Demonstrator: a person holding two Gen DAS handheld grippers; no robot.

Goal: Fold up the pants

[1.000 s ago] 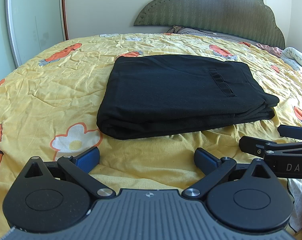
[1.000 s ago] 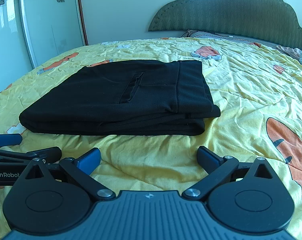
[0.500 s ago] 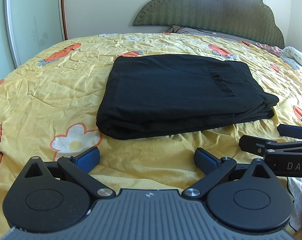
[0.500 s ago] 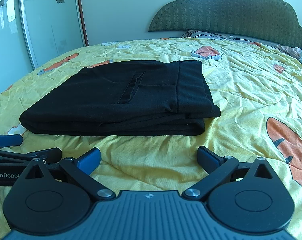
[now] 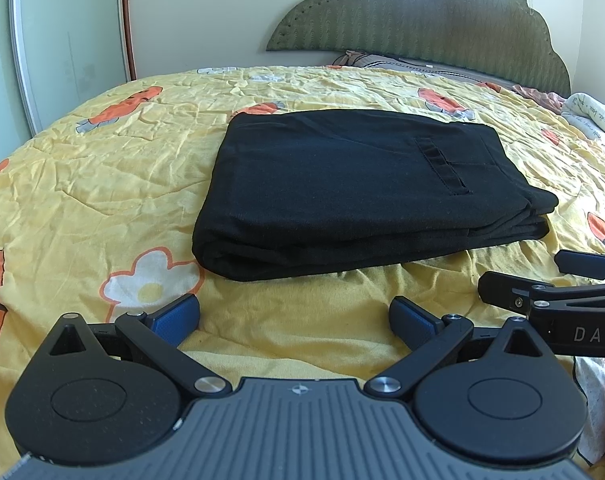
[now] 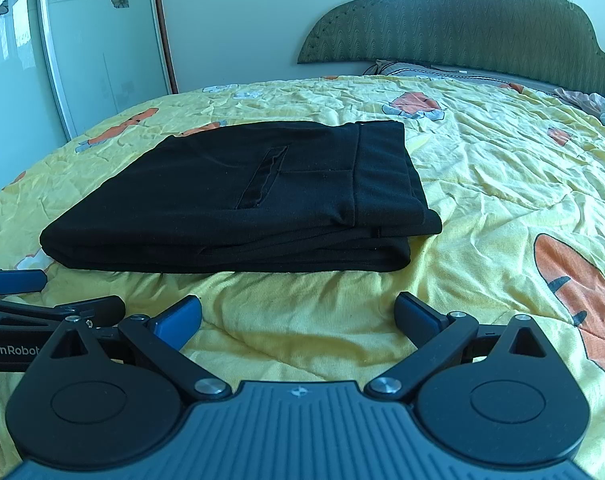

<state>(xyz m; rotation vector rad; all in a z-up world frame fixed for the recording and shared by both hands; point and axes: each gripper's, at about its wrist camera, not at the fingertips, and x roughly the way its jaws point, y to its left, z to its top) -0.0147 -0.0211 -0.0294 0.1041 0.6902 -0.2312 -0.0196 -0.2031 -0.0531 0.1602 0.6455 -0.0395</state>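
Black pants lie folded into a thick flat rectangle on the yellow bedspread, a pocket slit showing on top. In the right wrist view the same pants sit ahead and slightly left. My left gripper is open just short of the pants' near edge, nothing between its blue pads. My right gripper is likewise open and empty, a little back from the fold. Each gripper shows at the edge of the other's view, with the right gripper beside the left gripper.
The bed has a green scalloped headboard at the far end, with pillows below it. White cloth lies at the far right. A mirrored wardrobe door stands beyond the bed's left side.
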